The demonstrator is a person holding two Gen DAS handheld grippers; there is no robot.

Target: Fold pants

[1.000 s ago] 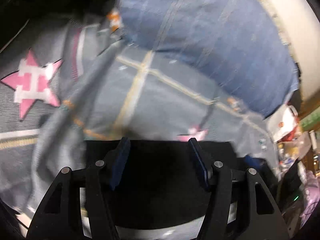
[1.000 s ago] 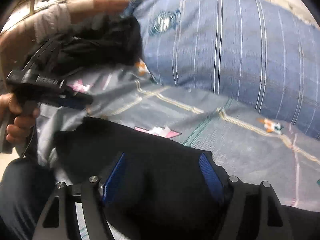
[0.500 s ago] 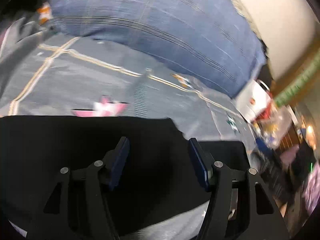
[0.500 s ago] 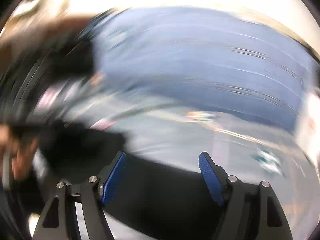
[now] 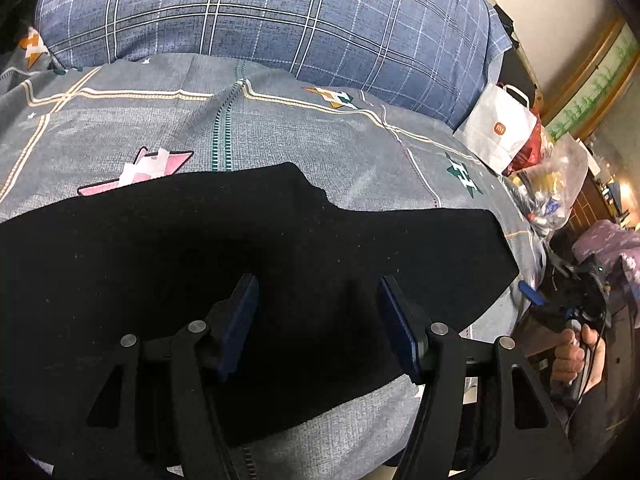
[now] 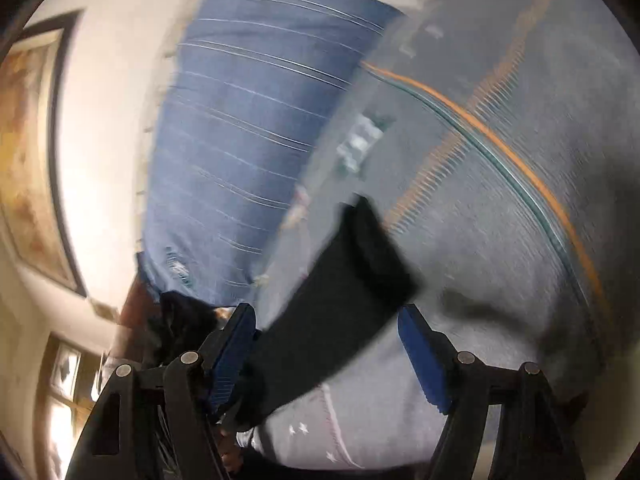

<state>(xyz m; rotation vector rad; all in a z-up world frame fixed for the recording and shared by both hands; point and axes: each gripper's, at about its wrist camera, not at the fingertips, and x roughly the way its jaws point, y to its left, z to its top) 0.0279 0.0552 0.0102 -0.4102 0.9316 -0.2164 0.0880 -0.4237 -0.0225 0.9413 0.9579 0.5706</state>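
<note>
My left gripper (image 5: 318, 320) now hovers wide over the flattened black pants (image 5: 200, 264). My right gripper (image 6: 326, 344) has rolled sideways, jaws wide, the pant leg toward twelve o'clock.

A grey bedspread with gold lines, pink and green star motifs (image 5: 304, 136) covers the bed, and a big blue plaid quilt roll (image 5: 280, 16) is bunched along its far side, against a plain cream wall (image 5: 552, 12). Beyond the bed's end sit a white paper carrier bag with an orange logo (image 5: 498, 132), a clear plastic bag of oddments (image 5: 548, 188) and a purple flowered cloth (image 5: 612, 244). In the tilted, blurred right wrist view there's a dark-framed picture (image 6: 28, 152) on the wall and a lit window (image 6: 68, 400).
</note>
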